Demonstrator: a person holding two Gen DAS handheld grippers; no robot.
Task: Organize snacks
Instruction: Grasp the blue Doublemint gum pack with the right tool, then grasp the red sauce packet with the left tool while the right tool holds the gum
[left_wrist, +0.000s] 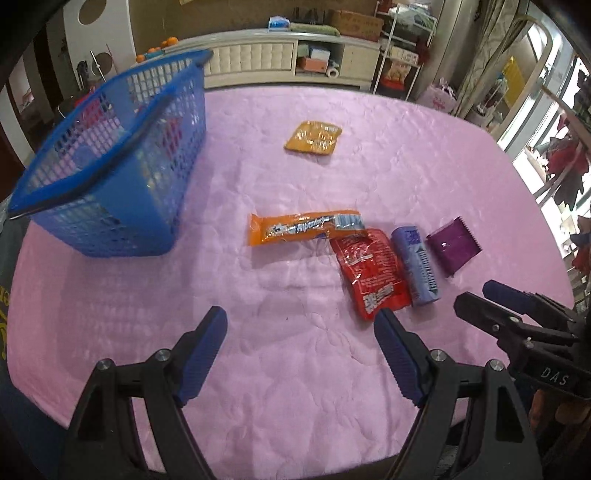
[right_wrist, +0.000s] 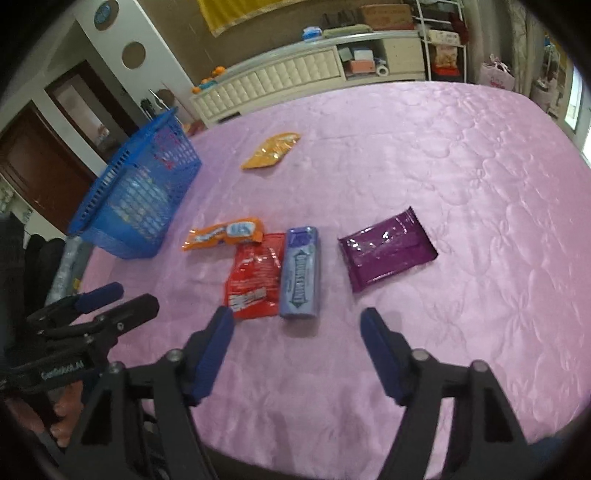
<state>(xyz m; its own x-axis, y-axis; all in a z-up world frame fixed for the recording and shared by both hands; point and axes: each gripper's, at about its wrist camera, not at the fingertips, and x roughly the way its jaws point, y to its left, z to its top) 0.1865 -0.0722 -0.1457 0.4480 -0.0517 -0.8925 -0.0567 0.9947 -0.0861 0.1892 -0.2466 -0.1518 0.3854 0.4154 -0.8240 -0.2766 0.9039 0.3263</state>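
On the pink quilted table (left_wrist: 295, 369) lie an orange candy stick pack (left_wrist: 304, 227) (right_wrist: 225, 233), a red packet (left_wrist: 371, 271) (right_wrist: 256, 276), a blue-violet gum pack (left_wrist: 415, 266) (right_wrist: 300, 273), a purple packet (left_wrist: 453, 245) (right_wrist: 386, 253) and a yellow-orange packet (left_wrist: 313, 138) (right_wrist: 270, 150) farther back. A blue mesh basket (left_wrist: 110, 166) (right_wrist: 136, 195) stands at the left with some items inside. My left gripper (left_wrist: 301, 325) is open and empty, short of the red packet. My right gripper (right_wrist: 297, 325) is open and empty, just short of the gum pack.
The right gripper shows at the right edge of the left wrist view (left_wrist: 476, 299), and the left gripper shows at the left of the right wrist view (right_wrist: 131, 297). A white cabinet (left_wrist: 288, 55) and shelves stand beyond the table's far edge.
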